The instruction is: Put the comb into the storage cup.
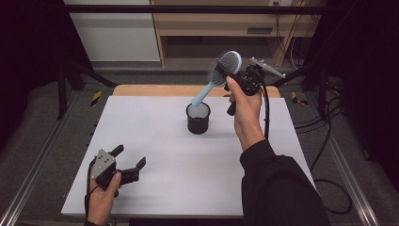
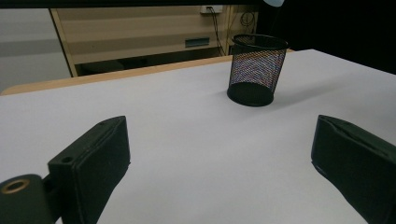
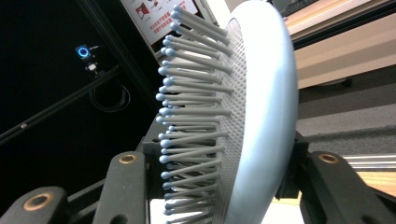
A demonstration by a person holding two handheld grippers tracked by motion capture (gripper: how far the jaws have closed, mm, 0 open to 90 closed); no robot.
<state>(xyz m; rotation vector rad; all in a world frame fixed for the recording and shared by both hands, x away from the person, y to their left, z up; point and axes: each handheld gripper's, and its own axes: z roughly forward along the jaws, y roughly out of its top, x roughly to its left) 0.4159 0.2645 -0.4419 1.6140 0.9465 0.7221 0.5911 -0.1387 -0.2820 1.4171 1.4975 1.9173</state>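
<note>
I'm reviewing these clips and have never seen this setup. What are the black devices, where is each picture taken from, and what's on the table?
A person holds a hand-operated two-jaw gripper in each hand. The high view looks down on the white table from above; the other two pictures come from cameras riding on each gripper. The left gripper rests low near the table's front, fingers apart, holding nothing. The right gripper is raised and shut on the head of a light blue hairbrush, whose handle points down toward a black mesh cup standing mid-table. The right gripper view shows the brush's bristles up close.
</note>
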